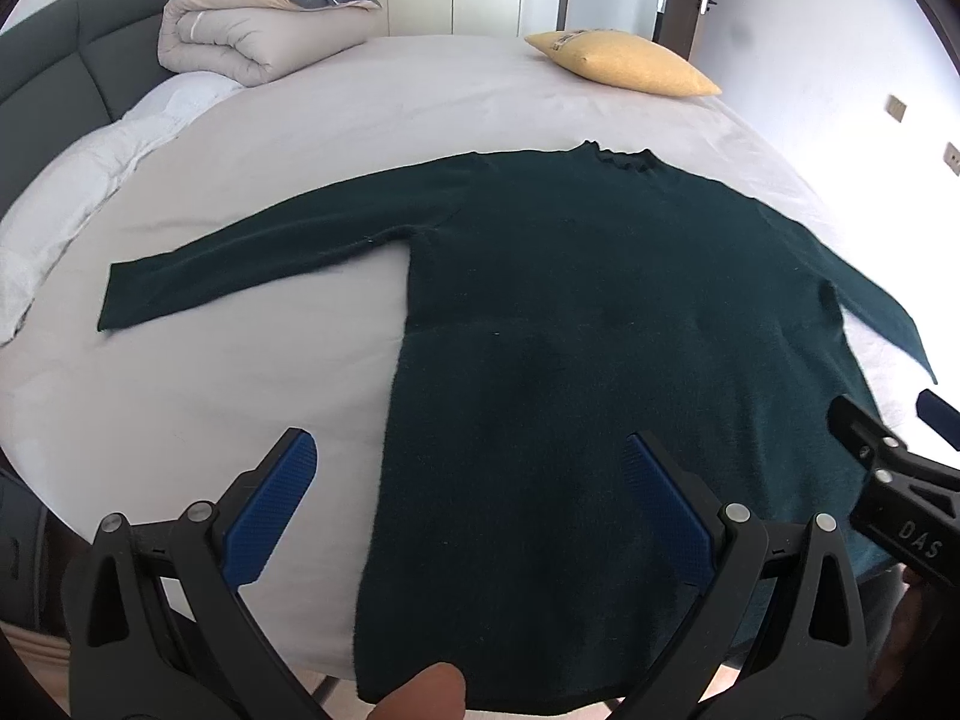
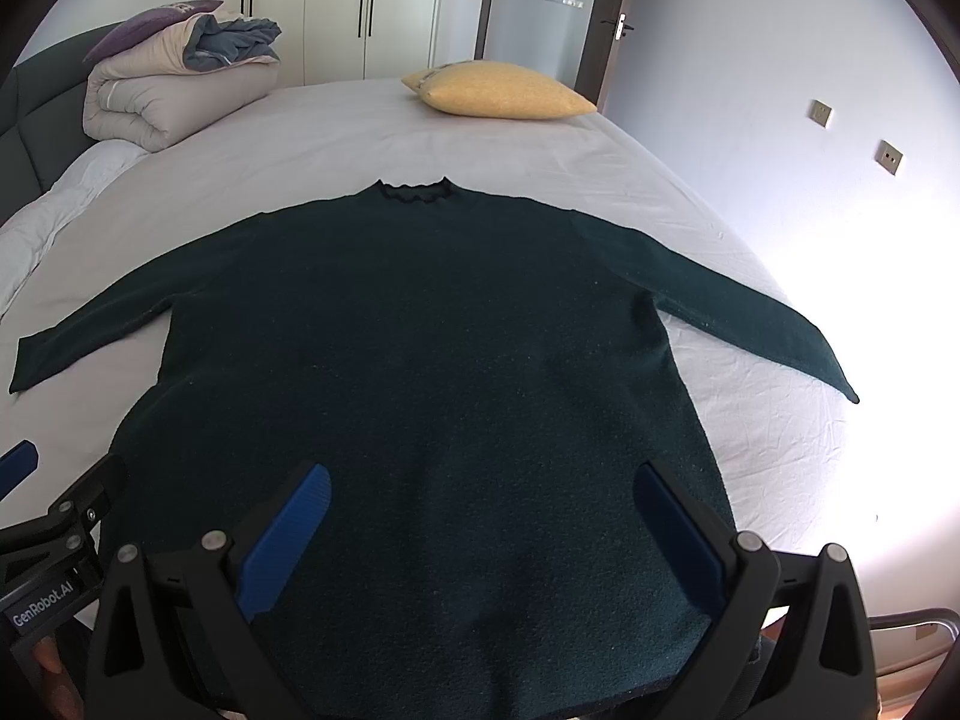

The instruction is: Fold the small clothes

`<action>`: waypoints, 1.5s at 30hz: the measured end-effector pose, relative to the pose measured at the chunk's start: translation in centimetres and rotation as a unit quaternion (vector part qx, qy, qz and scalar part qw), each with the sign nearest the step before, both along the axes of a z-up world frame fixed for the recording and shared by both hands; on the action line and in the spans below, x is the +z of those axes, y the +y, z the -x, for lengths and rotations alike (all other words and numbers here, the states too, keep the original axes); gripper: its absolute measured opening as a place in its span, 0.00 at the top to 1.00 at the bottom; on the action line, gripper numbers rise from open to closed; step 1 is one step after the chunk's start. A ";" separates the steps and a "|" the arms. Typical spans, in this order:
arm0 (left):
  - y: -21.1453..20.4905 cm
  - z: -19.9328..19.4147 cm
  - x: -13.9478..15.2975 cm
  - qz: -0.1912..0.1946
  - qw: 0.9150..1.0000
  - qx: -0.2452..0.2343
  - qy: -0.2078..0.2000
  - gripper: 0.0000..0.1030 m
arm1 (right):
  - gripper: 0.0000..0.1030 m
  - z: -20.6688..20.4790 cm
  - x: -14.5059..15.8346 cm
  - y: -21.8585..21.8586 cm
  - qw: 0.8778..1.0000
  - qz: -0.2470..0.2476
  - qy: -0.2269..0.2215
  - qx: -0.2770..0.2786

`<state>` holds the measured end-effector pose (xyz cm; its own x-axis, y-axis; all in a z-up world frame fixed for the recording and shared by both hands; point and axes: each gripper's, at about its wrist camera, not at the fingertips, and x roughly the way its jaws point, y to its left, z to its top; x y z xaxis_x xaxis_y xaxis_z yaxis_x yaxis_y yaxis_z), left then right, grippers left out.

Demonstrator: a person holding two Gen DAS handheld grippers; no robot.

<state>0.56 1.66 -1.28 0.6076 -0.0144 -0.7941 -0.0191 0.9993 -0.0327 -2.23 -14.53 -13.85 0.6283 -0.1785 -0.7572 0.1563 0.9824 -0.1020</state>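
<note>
A dark green long-sleeved sweater [image 1: 588, 312] lies flat on the bed, collar far, hem near, both sleeves spread out; it also shows in the right wrist view [image 2: 420, 348]. My left gripper [image 1: 468, 498] is open and empty, held above the sweater's lower left edge near the hem. My right gripper [image 2: 480, 528] is open and empty above the lower middle of the sweater. The right gripper also shows at the right edge of the left wrist view [image 1: 888, 450], and the left gripper shows at the left edge of the right wrist view [image 2: 54, 498].
The bed has a pale sheet [image 1: 372, 108]. A folded beige duvet [image 1: 252, 30] lies at the far left by the dark headboard [image 1: 60, 78]. A yellow pillow [image 1: 630, 63] lies at the far right. A wardrobe [image 2: 336, 0] and a door [image 2: 600, 18] stand behind.
</note>
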 end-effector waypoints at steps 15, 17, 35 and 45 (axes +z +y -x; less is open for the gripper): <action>-0.3 -0.5 -0.4 -0.006 1.000 -0.002 -0.003 0.00 | 0.00 -0.1 0.5 -0.8 1.000 -0.009 -0.005 -0.002; -0.2 -0.7 -0.6 -0.007 1.000 0.000 0.001 0.00 | 0.00 -0.2 0.6 -0.9 1.000 -0.010 -0.005 -0.001; -1.3 -2.5 -0.6 0.056 0.996 -0.064 -0.016 0.00 | 0.00 -1.8 0.9 -6.7 0.996 -0.079 -0.019 -0.022; -5.4 -9.3 -0.1 0.051 0.996 -0.072 -0.001 0.00 | 0.00 -3.9 -1.4 -29.0 0.958 -0.215 -0.062 -0.182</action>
